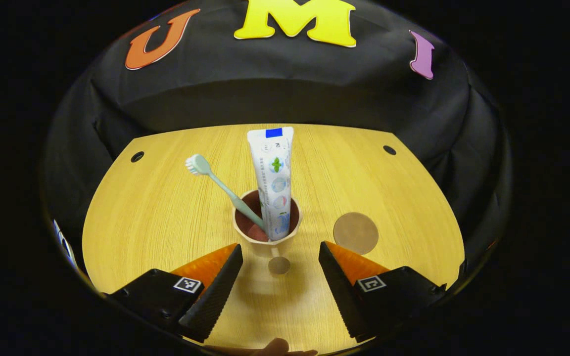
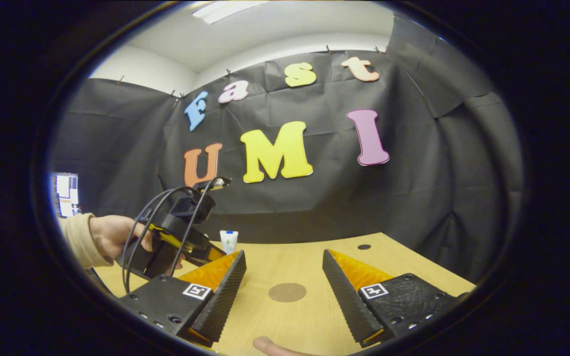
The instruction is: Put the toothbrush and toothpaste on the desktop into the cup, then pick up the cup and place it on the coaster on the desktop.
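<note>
We see left tongs (image 1: 280, 257) spread wide, low over surface (image 1: 156, 217), fingers flanking cup (image 1: 266, 232) without touching. Cup upright, holds toothpaste (image 1: 274, 183) standing straight and brush (image 1: 220, 185) leaning left, head up. Coaster (image 1: 356, 233) bare, just right of cup. In right gripper view, right tongs (image 2: 284, 269) also apart, nothing between, raised above surface, coaster ahead. There we see hand (image 2: 112, 235) and sleeve (image 2: 74, 237) gripping left gripper; it hides cup, toothpaste top peeks out. Fingertip (image 2: 270, 346) cut off at bottom edge.
</note>
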Demonstrator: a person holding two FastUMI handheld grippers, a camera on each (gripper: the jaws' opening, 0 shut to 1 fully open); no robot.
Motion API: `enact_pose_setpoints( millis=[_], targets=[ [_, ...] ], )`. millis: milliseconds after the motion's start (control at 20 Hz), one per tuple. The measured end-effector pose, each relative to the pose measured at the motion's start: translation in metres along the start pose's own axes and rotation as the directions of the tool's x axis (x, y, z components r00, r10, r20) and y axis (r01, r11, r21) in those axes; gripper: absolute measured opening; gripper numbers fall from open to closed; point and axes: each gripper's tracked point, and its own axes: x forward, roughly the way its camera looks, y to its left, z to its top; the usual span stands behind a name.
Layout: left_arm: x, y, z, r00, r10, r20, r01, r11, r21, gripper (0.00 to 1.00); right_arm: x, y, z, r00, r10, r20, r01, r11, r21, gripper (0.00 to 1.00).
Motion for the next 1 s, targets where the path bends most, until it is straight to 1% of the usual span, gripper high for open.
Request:
enact_pose_setpoints(
  millis=[50, 100, 150, 200, 250, 350, 450, 500, 550, 600, 650, 700, 750, 800, 850, 900, 950, 1000],
  targets=[
    [0.009, 0.002, -0.004, 0.999, 0.004, -0.039, -0.005, 1.0, -0.022, 0.98, 0.001, -0.002, 0.001, 1.0, 0.0, -0.001, 0.0, 1.0, 0.02, 0.93],
    [0.017, 0.001, -0.008, 0.996, -0.016, -0.086, 0.011, 0.998, -0.055, 0.98, 0.002, -0.003, -0.002, 1.0, 0.0, -0.008, 0.0, 0.999, 0.039, 0.94],
    [0.025, 0.003, -0.011, 0.992, -0.019, -0.122, 0.009, 0.996, -0.084, 0.98, 0.003, -0.004, -0.004, 1.0, -0.001, -0.017, 0.002, 0.998, 0.055, 0.96],
    [0.031, 0.005, -0.013, 0.988, -0.016, -0.153, 0.0, 0.994, -0.105, 0.96, 0.004, -0.006, -0.005, 1.0, 0.001, -0.026, 0.001, 0.997, 0.072, 0.95],
    [0.036, 0.006, -0.014, 0.984, -0.016, -0.178, -0.003, 0.994, -0.111, 0.96, 0.004, -0.006, -0.005, 1.0, 0.006, -0.03, -0.003, 0.996, 0.084, 0.96],
    [0.042, 0.012, -0.014, 0.978, 0.011, -0.21, -0.032, 0.995, -0.095, 0.94, 0.004, -0.009, -0.004, 1.0, 0.001, -0.028, 0.001, 0.997, 0.08, 0.95],
    [0.045, 0.012, -0.016, 0.967, 0.011, -0.254, -0.037, 0.995, -0.098, 0.82, 0.005, -0.012, -0.004, 1.0, -0.006, -0.025, 0.007, 0.998, 0.07, 0.95],
    [0.044, 0.011, -0.018, 0.96, 0.02, -0.279, -0.05, 0.994, -0.099, 0.71, 0.006, -0.01, -0.005, 1.0, 0.0, -0.027, 0.002, 0.997, 0.076, 0.95],
    [0.044, 0.012, -0.016, 0.955, 0.034, -0.296, -0.067, 0.992, -0.103, 0.63, 0.006, -0.007, -0.006, 0.999, 0.011, -0.033, -0.008, 0.996, 0.089, 0.93],
    [0.043, 0.012, -0.013, 0.953, 0.042, -0.301, -0.076, 0.992, -0.101, 0.54, 0.006, -0.006, -0.008, 0.999, 0.022, -0.04, -0.017, 0.995, 0.101, 0.93],
    [0.043, 0.012, -0.009, 0.951, 0.047, -0.306, -0.081, 0.992, -0.098, 0.42, 0.006, -0.005, -0.009, 0.999, 0.026, -0.047, -0.021, 0.994, 0.105, 0.95],
    [0.043, 0.012, -0.003, 0.953, 0.043, -0.299, -0.077, 0.992, -0.102, 0.33, 0.007, -0.006, -0.009, 0.999, 0.026, -0.047, -0.022, 0.995, 0.102, 0.95],
    [0.042, 0.011, 0.003, 0.955, 0.035, -0.294, -0.069, 0.992, -0.105, 0.32, 0.007, -0.007, -0.007, 0.999, 0.023, -0.044, -0.019, 0.995, 0.096, 0.96],
    [0.042, 0.011, 0.01, 0.958, 0.023, -0.285, -0.056, 0.993, -0.108, 0.35, 0.006, -0.009, -0.006, 0.999, 0.02, -0.041, -0.016, 0.996, 0.091, 0.96],
    [0.041, 0.01, 0.017, 0.961, 0.013, -0.276, -0.044, 0.993, -0.107, 0.31, 0.006, -0.01, -0.005, 0.999, 0.018, -0.038, -0.014, 0.996, 0.091, 0.96],
    [0.04, 0.011, 0.025, 0.963, 0.016, -0.269, -0.043, 0.995, -0.095, 0.3, 0.006, -0.011, -0.004, 0.999, 0.018, -0.036, -0.014, 0.995, 0.094, 0.95],
    [0.038, 0.013, 0.034, 0.966, 0.032, -0.257, -0.051, 0.997, -0.066, 0.34, 0.007, -0.011, -0.004, 0.999, 0.018, -0.035, -0.014, 0.995, 0.098, 0.95],
    [0.035, 0.016, 0.044, 0.969, 0.051, -0.242, -0.062, 0.997, -0.039, 0.29, 0.007, -0.012, -0.004, 0.999, 0.017, -0.035, -0.013, 0.995, 0.099, 0.95]
  ],
)
